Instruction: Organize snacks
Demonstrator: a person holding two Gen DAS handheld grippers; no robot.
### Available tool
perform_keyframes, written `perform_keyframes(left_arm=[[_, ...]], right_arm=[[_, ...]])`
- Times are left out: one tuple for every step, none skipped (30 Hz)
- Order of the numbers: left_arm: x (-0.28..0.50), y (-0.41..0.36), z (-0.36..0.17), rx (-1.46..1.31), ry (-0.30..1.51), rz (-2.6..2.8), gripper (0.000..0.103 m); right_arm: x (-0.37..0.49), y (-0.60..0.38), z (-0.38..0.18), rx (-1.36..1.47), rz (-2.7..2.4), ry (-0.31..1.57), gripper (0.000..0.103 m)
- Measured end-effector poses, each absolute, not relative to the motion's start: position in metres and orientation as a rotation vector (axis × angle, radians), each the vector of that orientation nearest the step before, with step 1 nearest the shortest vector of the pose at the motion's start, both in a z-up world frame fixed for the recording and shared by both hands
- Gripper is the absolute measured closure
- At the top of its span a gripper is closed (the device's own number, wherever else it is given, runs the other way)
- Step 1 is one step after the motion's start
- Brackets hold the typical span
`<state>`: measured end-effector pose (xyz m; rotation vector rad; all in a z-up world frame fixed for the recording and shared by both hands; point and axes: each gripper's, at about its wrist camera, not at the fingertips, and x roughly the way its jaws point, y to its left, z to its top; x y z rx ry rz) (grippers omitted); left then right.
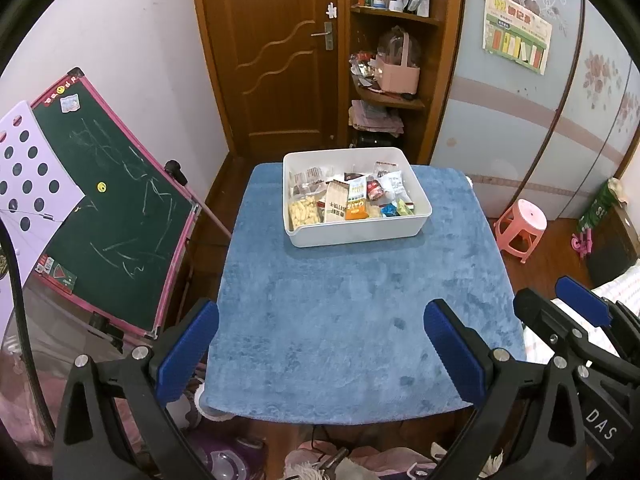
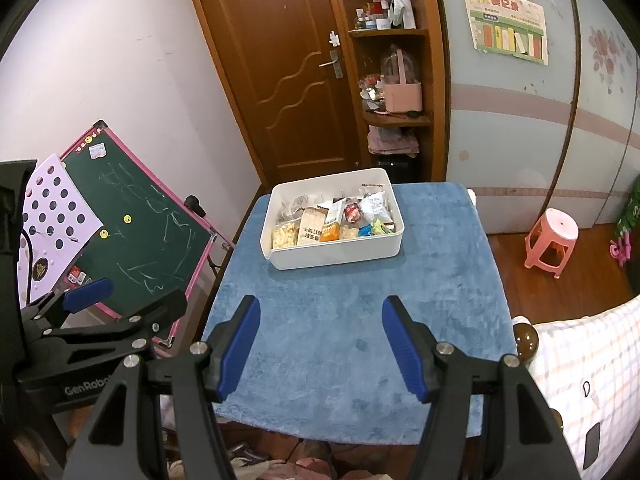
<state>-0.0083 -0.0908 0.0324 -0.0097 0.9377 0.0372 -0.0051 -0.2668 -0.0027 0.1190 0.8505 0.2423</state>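
While looking from the left wrist, catching the right tool (image 1: 576, 300) at the right edge, its blue pads standing apart on nothing; from the right wrist, catching the left tool (image 2: 132, 296) at the left instead, and a checked bed cover (image 2: 580, 360) low on the right. Both standing wide and empty above the near end of the blue-covered counter (image 1: 340, 320). Sitting at the far end, a white bin (image 1: 356, 232) holding the snacks (image 1: 344, 202): packets in orange, white, red and blue, crowding toward its near wall
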Motion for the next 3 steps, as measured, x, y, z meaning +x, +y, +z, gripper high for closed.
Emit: perform_keyframes(left_arm=[[-0.0083, -0.0901, 0.0321, -0.008, 0.939, 0.036, 0.001], [-0.0085, -0.0898, 0.032, -0.005, 0.94, 0.036, 0.001], [-0.0083, -0.0904, 0.0321, -0.006, 0.94, 0.035, 0.001]], right_arm=[[-0.0055, -0.2667, -0.0034, 0.122, 0.241, 0.853, 0.039], [-0.0059, -0.2661, -0.0031, 0.125, 0.239, 0.853, 0.039], [-0.0061, -0.2659, -0.0036, 0.127, 0.239, 0.854, 0.039]])
